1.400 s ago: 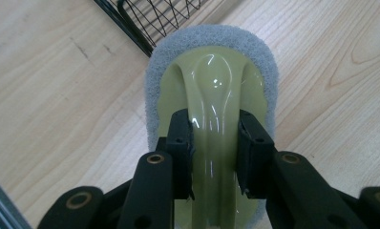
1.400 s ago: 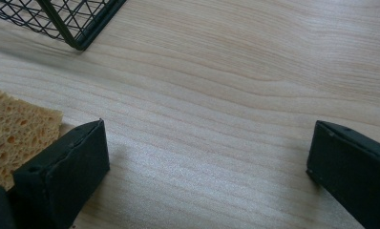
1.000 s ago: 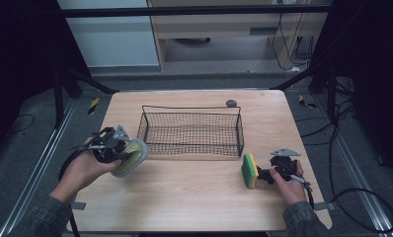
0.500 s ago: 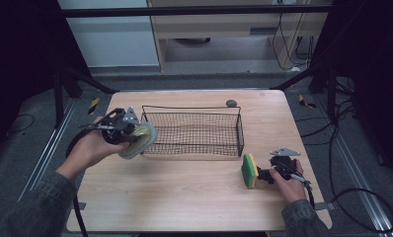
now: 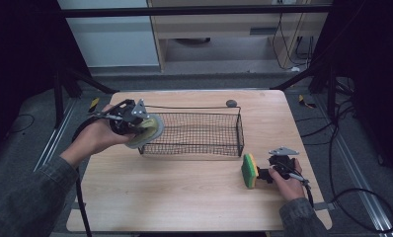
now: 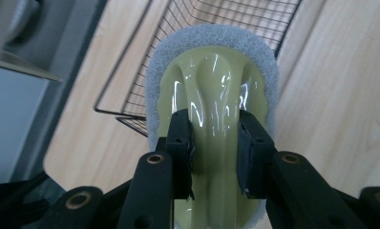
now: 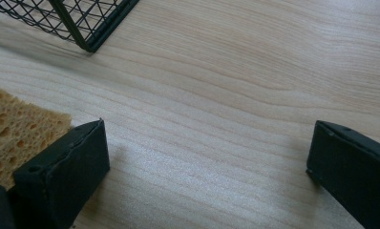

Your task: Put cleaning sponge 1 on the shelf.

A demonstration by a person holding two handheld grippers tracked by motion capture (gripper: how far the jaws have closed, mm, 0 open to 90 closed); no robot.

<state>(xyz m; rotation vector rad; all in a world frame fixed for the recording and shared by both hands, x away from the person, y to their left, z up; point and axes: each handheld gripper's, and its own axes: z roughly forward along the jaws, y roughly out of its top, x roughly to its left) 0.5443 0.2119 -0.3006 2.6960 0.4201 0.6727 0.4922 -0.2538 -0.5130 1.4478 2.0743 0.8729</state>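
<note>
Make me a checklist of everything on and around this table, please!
Surface: wooden table, bare in front.
Job's things: yellow-handled scrubber with a grey pad, held up at the left end of the black wire basket; green and yellow sponge standing on edge near the right hand.
Clutter: small dark round thing behind the basket.
Grippers: left gripper shut on the scrubber's handle; right gripper open, the sponge beside one jaw, not between them.
Cables: a black cable trails from the left gripper; more lie on the floor at right.
Surroundings: dark frame, grey floor, cabinet behind.
</note>
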